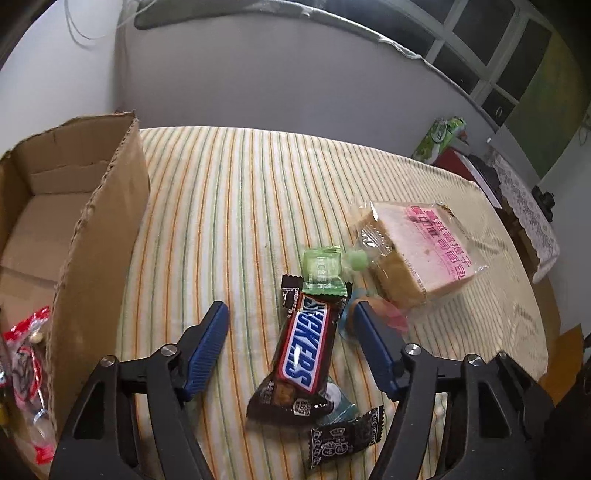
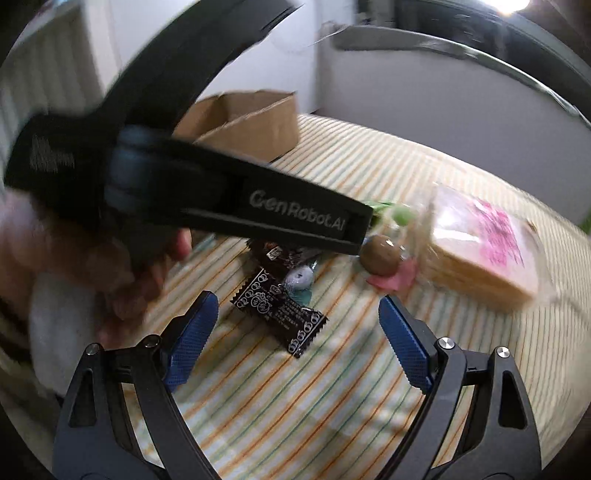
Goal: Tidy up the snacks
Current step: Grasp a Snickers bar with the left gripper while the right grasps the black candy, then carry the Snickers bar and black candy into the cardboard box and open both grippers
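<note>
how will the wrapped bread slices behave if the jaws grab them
The wrapped bread will probably squash easily: it looks like soft slices. Its loose clear wrapper seems slick and crinkly, so a grip on the film alone may slip. It is likely light for its bulk, and lying flat on the striped cloth it should slide, not roll.

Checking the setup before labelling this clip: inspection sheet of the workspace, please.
Surface: striped cloth over a soft top, bare at the far end.
Job's things: Snickers bar, green candy, two dark wrapped candies, bagged sandwich, brown round sweet, all loose in one cluster. Cardboard box at the left edge holds a red-and-white packet.
Clutter: nothing seen.
Grippers: left tool open, straddling the Snickers bar, pads clear of it. Right tool open over a dark candy.
Cables: thin white wire on the far wall.
Surroundings: window, side table with green pack.
</note>
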Tool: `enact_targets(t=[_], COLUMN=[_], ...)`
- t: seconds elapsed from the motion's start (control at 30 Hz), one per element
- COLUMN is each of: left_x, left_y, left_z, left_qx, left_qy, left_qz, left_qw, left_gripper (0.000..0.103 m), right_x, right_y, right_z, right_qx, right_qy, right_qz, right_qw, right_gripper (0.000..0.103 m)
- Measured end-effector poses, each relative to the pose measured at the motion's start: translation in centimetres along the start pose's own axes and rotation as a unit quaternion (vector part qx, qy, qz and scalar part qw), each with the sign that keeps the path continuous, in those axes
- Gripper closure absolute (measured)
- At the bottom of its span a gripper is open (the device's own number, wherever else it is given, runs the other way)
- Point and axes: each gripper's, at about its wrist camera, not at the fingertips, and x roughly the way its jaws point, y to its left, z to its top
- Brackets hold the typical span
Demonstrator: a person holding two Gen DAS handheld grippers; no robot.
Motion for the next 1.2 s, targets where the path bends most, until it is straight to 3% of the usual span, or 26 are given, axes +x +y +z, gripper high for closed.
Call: enact_targets(t=[0.03, 0.07, 0.13, 0.23, 0.43, 0.67, 0.73, 0.93, 1.2], left_x=[0.0, 0.0, 0.0, 0.3, -0.9, -3.1, -4.4, -7.0, -9.0], left_y=[0.0, 0.2, 0.0, -0.4, 0.2, 0.9, 1.3, 1.2, 0.2], left_z=[0.2, 0.4, 0.5, 0.6, 0.1, -0.3, -0.9, -4.9, -10.8], left_qx=[0.001, 0.002, 0.008, 0.014, 0.007, -0.012, -0.019, -0.01, 0.023], left_qy=[0.003, 0.008, 0.017, 0.024, 0.008, -0.015, -0.026, -0.087, -0.154], left_qz=[-0.001, -0.003, -0.008, -0.005, -0.012, -0.019, -0.026, -0.052, -0.051], left_qw=[1.0, 1.0, 0.9998, 0.9996, 0.9999, 0.9996, 0.9992, 0.9948, 0.9865], left_gripper=[0.045, 0.049, 0.059, 0.075, 0.075, 0.075, 0.075, 0.075, 0.075], right_x=[0.4, 0.9, 1.3, 0.7, -0.8, -3.4, -4.5, -6.5, -8.0], right_y=[0.2, 0.3, 0.6, 0.8, 0.6, -0.6, -0.8, -1.1, -1.9], right_z=[0.2, 0.4, 0.4, 0.1, -1.8, -3.4, -4.2, -7.8, -8.5], right_qx=[-0.02, -0.033, -0.052, -0.052, 0.004, 0.076, 0.106, 0.199, 0.207], right_qy=[0.01, 0.018, 0.028, 0.028, 0.007, -0.042, -0.065, -0.156, -0.204], right_qz=[0.007, 0.01, 0.005, 0.011, 0.019, -0.003, -0.021, -0.077, -0.101], right_qw=[1.0, 0.999, 0.998, 0.998, 1.0, 0.996, 0.992, 0.964, 0.951], right_gripper=[0.02, 0.034, 0.041, 0.075, 0.075, 0.075, 0.075, 0.075, 0.075])
